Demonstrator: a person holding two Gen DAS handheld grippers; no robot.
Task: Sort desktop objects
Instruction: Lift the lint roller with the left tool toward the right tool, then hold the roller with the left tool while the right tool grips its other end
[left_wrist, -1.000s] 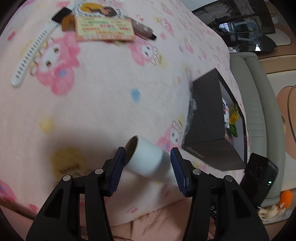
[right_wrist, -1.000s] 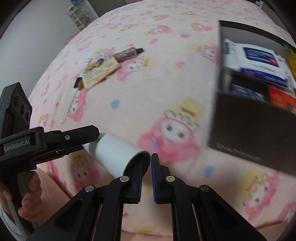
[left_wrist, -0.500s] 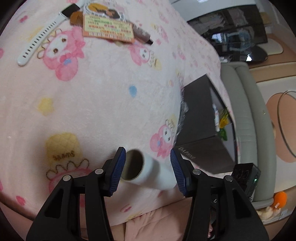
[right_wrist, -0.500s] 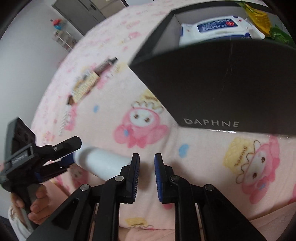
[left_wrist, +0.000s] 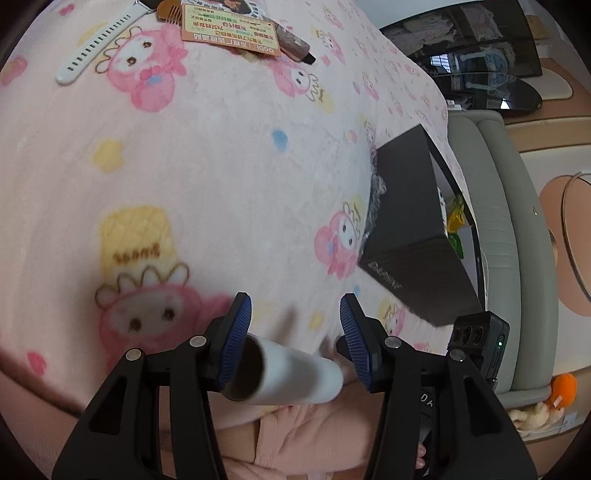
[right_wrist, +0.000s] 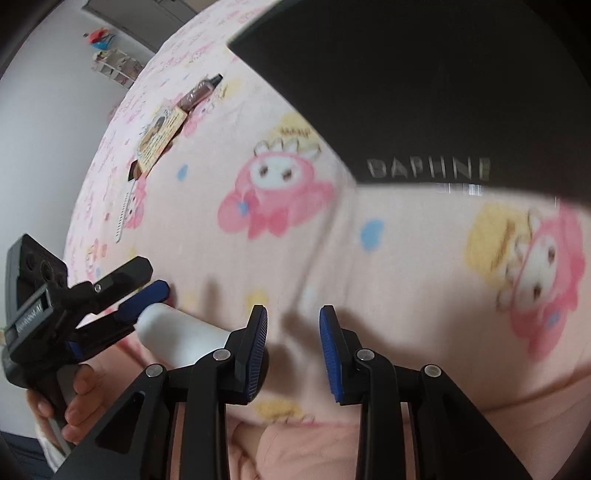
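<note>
A white roll with a cardboard core (left_wrist: 291, 376) lies crosswise at the near edge of the pink cartoon blanket, low between my left gripper's open fingers (left_wrist: 295, 332). It also shows in the right wrist view (right_wrist: 181, 336), beside my right gripper's left finger. My right gripper (right_wrist: 293, 349) is open and empty, just in front of the black DAPHNE box (right_wrist: 424, 110). The box (left_wrist: 410, 229) holds packets. A white watch strap (left_wrist: 94, 44), an orange card (left_wrist: 229, 35) and a brown tube (left_wrist: 293, 42) lie far off on the blanket.
A grey cushioned seat edge (left_wrist: 517, 240) runs past the box on the right. The blanket (left_wrist: 203, 166) drops off at its near edge by my grippers. The strap, card and tube also show at upper left in the right wrist view (right_wrist: 162, 136).
My right gripper has opened and moved close to the box front. The left gripper has drawn back towards the near edge, and the roll now sits lower between its fingers.
</note>
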